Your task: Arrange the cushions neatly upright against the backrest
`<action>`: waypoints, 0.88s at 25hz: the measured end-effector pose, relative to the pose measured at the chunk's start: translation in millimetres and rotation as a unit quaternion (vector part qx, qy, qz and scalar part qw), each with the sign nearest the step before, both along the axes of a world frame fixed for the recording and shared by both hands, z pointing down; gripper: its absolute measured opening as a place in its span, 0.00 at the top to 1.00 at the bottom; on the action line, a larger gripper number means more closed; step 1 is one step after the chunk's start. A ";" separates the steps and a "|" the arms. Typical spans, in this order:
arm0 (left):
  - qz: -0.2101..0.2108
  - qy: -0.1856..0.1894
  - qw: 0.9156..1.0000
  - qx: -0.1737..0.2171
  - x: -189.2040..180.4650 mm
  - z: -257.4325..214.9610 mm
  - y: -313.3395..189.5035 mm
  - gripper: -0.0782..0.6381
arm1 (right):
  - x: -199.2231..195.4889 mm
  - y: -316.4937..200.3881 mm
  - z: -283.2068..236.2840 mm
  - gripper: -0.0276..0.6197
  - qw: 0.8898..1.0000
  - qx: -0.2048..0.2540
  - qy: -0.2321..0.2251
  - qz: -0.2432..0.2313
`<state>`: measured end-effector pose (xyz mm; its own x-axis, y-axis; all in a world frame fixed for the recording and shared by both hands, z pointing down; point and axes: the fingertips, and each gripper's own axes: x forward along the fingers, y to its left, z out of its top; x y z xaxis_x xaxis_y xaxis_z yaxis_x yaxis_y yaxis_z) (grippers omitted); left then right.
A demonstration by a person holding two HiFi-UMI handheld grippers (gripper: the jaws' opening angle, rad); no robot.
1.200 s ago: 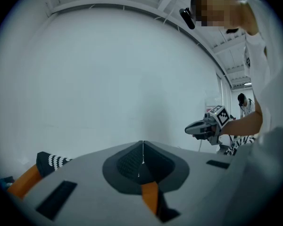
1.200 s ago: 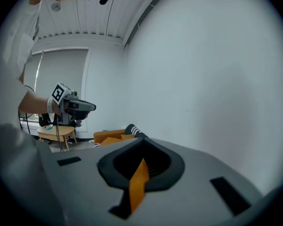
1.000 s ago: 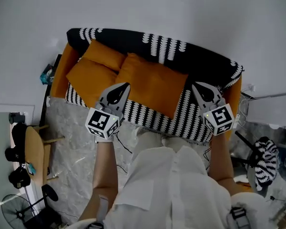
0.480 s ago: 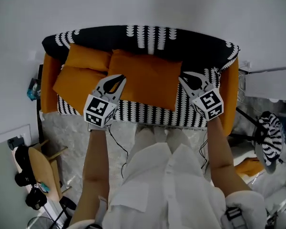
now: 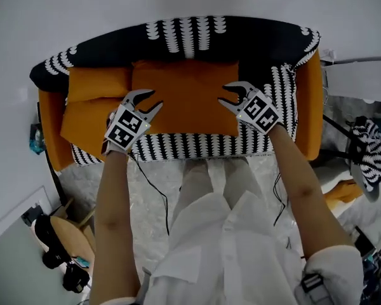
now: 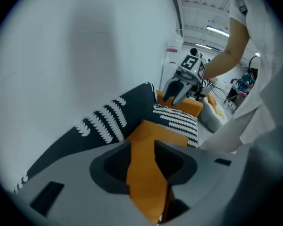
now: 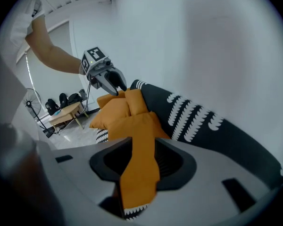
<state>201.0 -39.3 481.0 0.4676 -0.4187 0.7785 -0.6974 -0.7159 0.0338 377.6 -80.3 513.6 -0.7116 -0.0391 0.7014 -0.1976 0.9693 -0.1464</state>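
Looking down in the head view, the large cushion (image 5: 184,94) lies along the sofa seat (image 5: 190,146), its long axis parallel to the backrest (image 5: 178,33) just beyond. The left gripper (image 5: 155,99) and right gripper (image 5: 225,96) flank its ends. In each gripper view, narrowed jaws pinch its orange edge. Smaller cushions (image 5: 89,103) slump leftward, above the grey floor (image 5: 152,189).

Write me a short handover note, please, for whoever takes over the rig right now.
Left tongs: shut on the left edge of the large orange fabric cushion. Right tongs: shut on its right edge.
That cushion lies mid-seat on the black-and-white patterned sofa; two smaller orange cushions sit piled at the left end.
Done: none looks neatly upright yet.
Left: stand all three against the backrest.
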 end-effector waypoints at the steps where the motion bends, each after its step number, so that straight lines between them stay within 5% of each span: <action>1: 0.014 -0.005 1.000 -0.014 -0.5 14.8 -1.0 0.65 | -0.8 0.1 13.0 0.71 1.000 -0.008 0.014 -0.007; 9: 0.098 -0.049 0.989 -0.100 -10.1 109.2 -19.4 0.56 | -14.1 -9.5 106.6 0.62 0.993 -0.042 0.099 -0.058; 14: 0.179 -0.108 0.969 -0.133 -22.5 160.6 -26.8 0.52 | -21.3 -14.6 163.5 0.54 0.980 -0.042 0.153 -0.116; 22: 0.233 -0.176 0.941 -0.171 -45.1 226.8 -39.0 0.51 | -16.4 -19.5 230.3 0.52 0.956 -0.043 0.218 -0.190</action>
<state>155.9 -78.2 707.8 0.2258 0.0714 0.9715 -0.3226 -0.9356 0.1437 361.2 -99.8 744.0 -0.3025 0.2359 0.9235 0.1053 0.9712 -0.2136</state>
